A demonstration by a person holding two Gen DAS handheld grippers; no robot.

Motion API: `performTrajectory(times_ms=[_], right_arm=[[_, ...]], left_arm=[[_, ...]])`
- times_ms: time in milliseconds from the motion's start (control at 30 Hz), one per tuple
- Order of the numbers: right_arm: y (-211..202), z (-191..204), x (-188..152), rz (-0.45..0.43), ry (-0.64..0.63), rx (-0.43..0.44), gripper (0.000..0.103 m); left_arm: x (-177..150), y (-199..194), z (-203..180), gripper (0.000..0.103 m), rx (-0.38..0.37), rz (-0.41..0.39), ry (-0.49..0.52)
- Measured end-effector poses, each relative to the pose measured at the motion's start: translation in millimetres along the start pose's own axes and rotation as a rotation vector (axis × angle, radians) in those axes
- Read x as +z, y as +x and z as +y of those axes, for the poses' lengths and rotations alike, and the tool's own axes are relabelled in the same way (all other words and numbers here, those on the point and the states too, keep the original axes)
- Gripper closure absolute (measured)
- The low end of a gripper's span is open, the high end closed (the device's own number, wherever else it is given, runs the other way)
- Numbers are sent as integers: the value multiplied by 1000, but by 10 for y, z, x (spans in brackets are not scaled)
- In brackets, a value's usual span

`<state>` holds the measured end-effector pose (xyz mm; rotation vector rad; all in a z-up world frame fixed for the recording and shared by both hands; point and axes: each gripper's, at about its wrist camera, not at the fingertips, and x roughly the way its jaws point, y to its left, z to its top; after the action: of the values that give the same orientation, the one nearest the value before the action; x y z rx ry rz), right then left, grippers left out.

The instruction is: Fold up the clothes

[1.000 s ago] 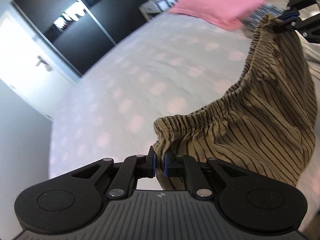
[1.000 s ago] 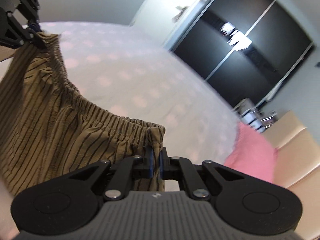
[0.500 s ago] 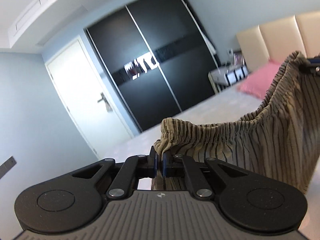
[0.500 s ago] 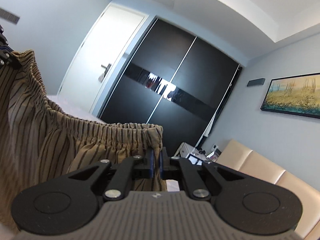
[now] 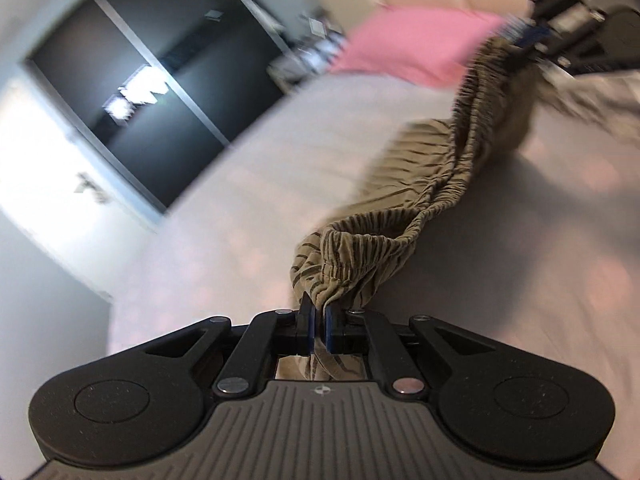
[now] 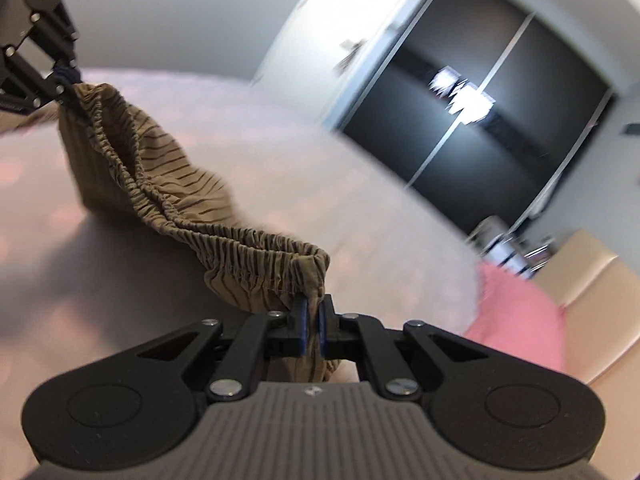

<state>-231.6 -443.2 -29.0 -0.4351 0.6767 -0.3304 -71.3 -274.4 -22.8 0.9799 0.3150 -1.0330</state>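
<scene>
Above the bed (image 5: 248,184), striped tan shorts (image 5: 404,200) strung by the gathered waistband between both tools, middle sagging onto the sheet. Left gripper (image 5: 319,322) clamped tight on one waistband corner, cloth bunched between blue pads. Right gripper (image 6: 311,322) likewise pinched shut on the opposite corner. Pink pillow (image 5: 412,48) toward the bed's head, dark wardrobe (image 6: 492,92) beyond its far side

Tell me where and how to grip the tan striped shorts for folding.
Take the tan striped shorts by the gathered elastic waistband, one end per gripper, from the sides. The left gripper and right gripper each already pinch an end, so the band spans between them.
</scene>
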Motion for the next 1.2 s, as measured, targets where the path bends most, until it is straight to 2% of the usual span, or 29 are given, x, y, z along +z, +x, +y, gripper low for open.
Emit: performTrajectory(times_ms=[133, 300, 500, 633, 800, 967, 1067, 1200], right_arm=[[58, 299, -387, 90, 15, 96, 97], [10, 569, -736, 147, 20, 171, 98], [-191, 620, -950, 171, 28, 274, 98], [-431, 623, -1076, 180, 44, 341, 98], [-524, 767, -1201, 224, -9, 429, 98], [-524, 939, -1358, 292, -75, 511, 98], [-481, 1026, -1441, 332, -124, 512, 98], [-449, 1022, -1323, 356, -144, 521, 95]], left_arm=[[-345, 71, -414, 100, -103, 49, 36], [-726, 63, -872, 101, -166, 91, 105], [-903, -184, -1080, 101, -253, 97, 156], [-982, -280, -1131, 101, -279, 108, 163], [-1105, -396, -1301, 101, -323, 111, 201], [-1279, -405, -1573, 101, -352, 145, 347], [-1355, -306, -1643, 101, -336, 182, 371], [-1341, -210, -1631, 100, -331, 190, 352]])
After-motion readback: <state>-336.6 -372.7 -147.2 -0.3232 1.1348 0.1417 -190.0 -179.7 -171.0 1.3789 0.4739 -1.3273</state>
